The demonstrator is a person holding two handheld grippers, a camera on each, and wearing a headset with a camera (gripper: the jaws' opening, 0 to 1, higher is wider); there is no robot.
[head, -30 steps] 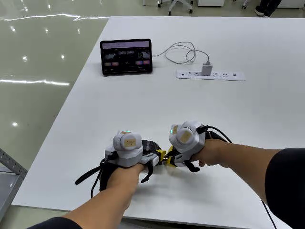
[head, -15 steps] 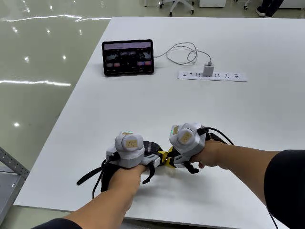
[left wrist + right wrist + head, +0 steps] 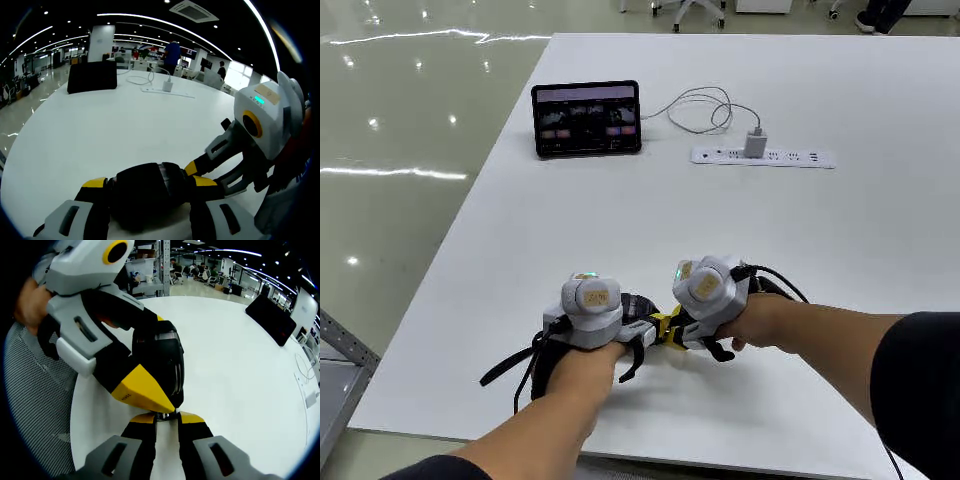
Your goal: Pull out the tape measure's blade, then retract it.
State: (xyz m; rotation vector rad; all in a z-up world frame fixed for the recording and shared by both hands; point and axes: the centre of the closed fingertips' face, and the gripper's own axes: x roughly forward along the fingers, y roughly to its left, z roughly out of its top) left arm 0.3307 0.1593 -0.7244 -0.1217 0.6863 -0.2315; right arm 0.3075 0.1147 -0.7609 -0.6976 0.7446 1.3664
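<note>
Since both grippers sit at the near edge of the table (image 3: 620, 220) just as they did a second ago, pressed close together, no blade has come out and the pull looks yet to begin. The tape measure (image 3: 145, 197) rests on the tabletop, its black case clamped between the jaws of the left gripper (image 3: 150, 182). At the case's mouth the right gripper (image 3: 166, 419) has its jaws pinched nearly together, seemingly on the blade tip (image 3: 166, 413).

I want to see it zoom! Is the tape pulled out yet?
Not out: the right hand-held gripper pinches right against the black round tape measure; no blade shows.
</note>
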